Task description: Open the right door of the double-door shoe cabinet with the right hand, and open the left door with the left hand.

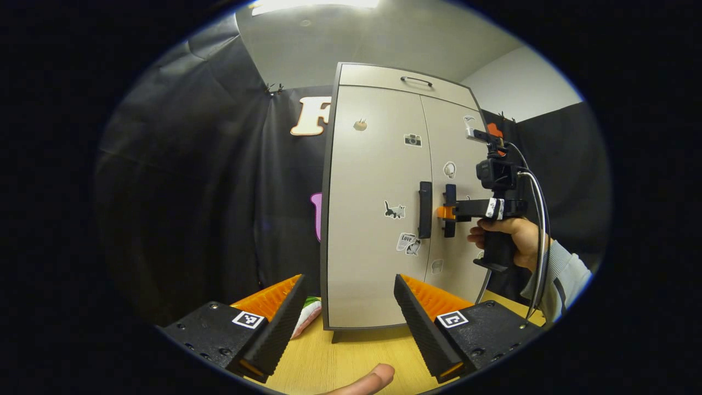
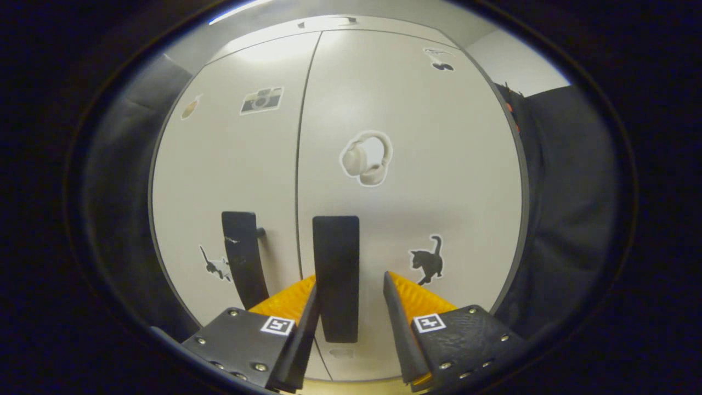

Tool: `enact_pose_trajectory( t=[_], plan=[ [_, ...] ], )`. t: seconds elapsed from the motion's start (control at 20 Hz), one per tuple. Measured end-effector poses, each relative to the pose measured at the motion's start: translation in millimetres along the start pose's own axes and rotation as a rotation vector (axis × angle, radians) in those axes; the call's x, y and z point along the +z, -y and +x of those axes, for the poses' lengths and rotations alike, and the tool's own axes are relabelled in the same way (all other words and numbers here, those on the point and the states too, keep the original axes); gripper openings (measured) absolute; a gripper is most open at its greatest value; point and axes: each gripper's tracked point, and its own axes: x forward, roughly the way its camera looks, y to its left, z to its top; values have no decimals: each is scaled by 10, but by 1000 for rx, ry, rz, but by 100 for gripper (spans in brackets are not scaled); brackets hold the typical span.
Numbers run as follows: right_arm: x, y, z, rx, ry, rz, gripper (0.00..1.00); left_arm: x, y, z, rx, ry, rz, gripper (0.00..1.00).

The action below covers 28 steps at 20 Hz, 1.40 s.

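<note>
My right gripper (image 2: pixel 348 329) is spread around the right door's handle (image 2: pixel 335 277), a black upright bar; its left finger looks to touch the bar, the right finger stands off, so nothing is pinched yet. The bar's long axis runs vertical, straight ahead between the fingers. My left gripper (image 1: pixel 348 318) hangs spread and empty over the bench (image 1: pixel 351 356), well short of the left door's handle (image 1: pixel 425 209). The beige shoe cabinet (image 1: pixel 373 181) stands at the far side, both sticker-dotted doors closed.
</note>
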Motion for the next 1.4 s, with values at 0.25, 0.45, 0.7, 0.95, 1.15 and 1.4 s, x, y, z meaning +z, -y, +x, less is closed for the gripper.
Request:
enact_pose_trajectory(
  t=[0.25, 0.45, 0.7, 0.95, 1.15, 1.4],
  plan=[
    [27, -45, -23, -1, 37, 28, 43, -83, 0, 41, 8, -22, -13, 98],
    [-2, -89, -22, -7, 16, 39, 27, -71, -9, 18, 18, -19, -2, 98],
    [-6, -87, -64, 38, 0, 55, 15, -5, 2, -9, 26, -8, 14, 98],
    [13, -79, -189, 116, -12, 70, 16, 64, 47, -44, 17, 6, 19, 99],
    [22, -53, -332, 180, -20, 80, 16, 85, 79, -43, 3, 9, 23, 98],
    [6, 58, -586, 238, -30, 107, 15, 78, 197, -26, -11, 2, 24, 98]
  ],
)
